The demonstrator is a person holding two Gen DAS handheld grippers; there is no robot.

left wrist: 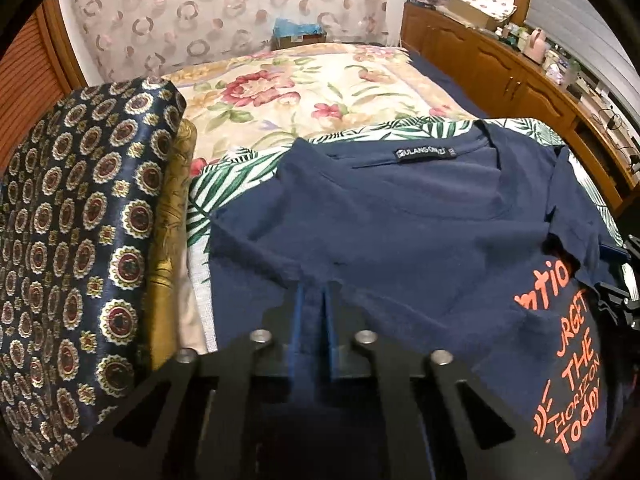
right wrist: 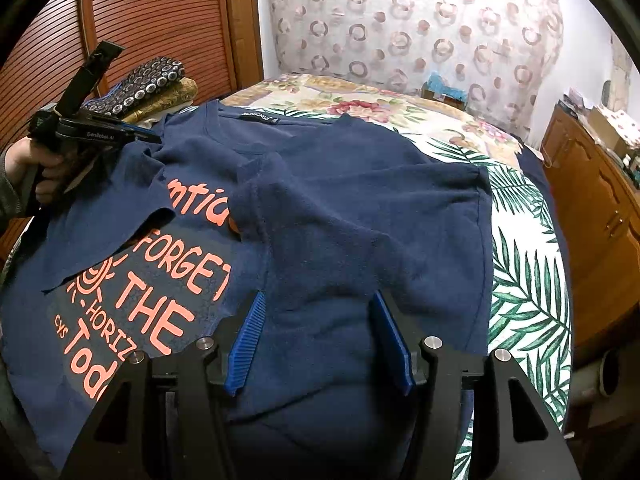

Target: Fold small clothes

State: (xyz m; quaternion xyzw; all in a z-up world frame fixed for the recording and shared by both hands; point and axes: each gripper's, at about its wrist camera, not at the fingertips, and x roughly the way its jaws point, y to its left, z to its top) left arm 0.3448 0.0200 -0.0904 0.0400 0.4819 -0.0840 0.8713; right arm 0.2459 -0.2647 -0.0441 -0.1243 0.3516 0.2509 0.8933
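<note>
Wide open stretch of flowered bedspread [left wrist: 304, 96] beyond the shirt [left wrist: 400, 216], nothing lying on it right up to the curtain [left wrist: 224, 12]. On the left, a stack of folded cloths [left wrist: 80, 240] rises like a wall just beside the shirt's edge. On the right, the palm-leaf sheet [right wrist: 524, 280] gives a bare strip, then the wooden cabinets [right wrist: 592, 208] close it off. A cardboard box [left wrist: 298, 36] sits at the far end.

**Navy T-shirt, partly folded on the bed**

A navy blue cotton T-shirt [right wrist: 360, 200] with orange printed lettering [right wrist: 160, 300] lies spread on the bed, collar and neck label [left wrist: 426, 153] at the far side. One side with its sleeve is folded in over the print, hiding part of the words; the fabric is creased.
</note>
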